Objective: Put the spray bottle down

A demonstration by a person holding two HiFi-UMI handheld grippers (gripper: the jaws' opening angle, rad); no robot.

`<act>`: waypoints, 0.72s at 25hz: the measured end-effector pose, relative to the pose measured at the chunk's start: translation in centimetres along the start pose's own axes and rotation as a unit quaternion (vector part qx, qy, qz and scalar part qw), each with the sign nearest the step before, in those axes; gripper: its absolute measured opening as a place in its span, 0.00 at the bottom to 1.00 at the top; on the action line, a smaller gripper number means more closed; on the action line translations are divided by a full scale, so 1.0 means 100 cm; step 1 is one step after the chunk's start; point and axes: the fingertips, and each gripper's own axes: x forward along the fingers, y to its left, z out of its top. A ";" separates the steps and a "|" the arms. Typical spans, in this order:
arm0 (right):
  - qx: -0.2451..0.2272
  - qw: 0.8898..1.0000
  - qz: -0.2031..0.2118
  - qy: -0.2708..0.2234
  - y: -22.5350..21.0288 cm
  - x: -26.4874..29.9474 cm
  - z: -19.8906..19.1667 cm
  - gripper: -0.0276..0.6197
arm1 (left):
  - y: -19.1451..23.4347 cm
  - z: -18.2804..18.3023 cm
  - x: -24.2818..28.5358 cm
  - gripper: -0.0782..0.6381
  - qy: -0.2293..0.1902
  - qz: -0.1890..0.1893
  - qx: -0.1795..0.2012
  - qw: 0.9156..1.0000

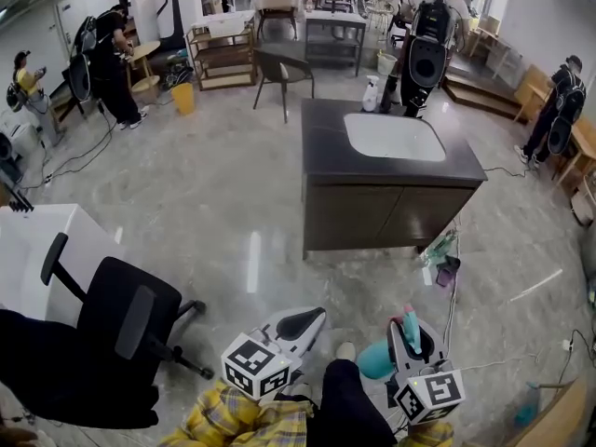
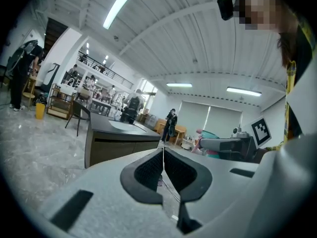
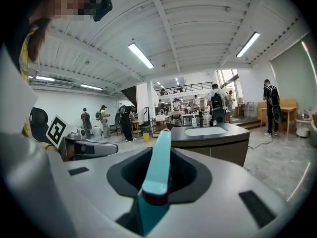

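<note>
The teal spray bottle (image 3: 156,172) is gripped in your right tool (image 1: 411,331). Its long axis runs forward along the jaws, and what seems to be its head end sticks out past them, though the close view leaves that uncertain. Your left tool (image 2: 163,162) rides alongside with its jaws pressed together on nothing. The dark desk (image 1: 326,161), with a white basin (image 1: 394,136) set in its top, lies straight ahead of the bottle and well apart from it, across open floor (image 1: 233,212). The carrying right hand is the one in line with the desk, so the set-down depends on closing that gap.
</note>
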 end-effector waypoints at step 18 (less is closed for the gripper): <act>-0.016 0.999 0.030 -0.005 -0.166 0.115 0.050 0.19 | 0.033 0.052 0.206 0.12 0.003 -0.013 0.017 1.000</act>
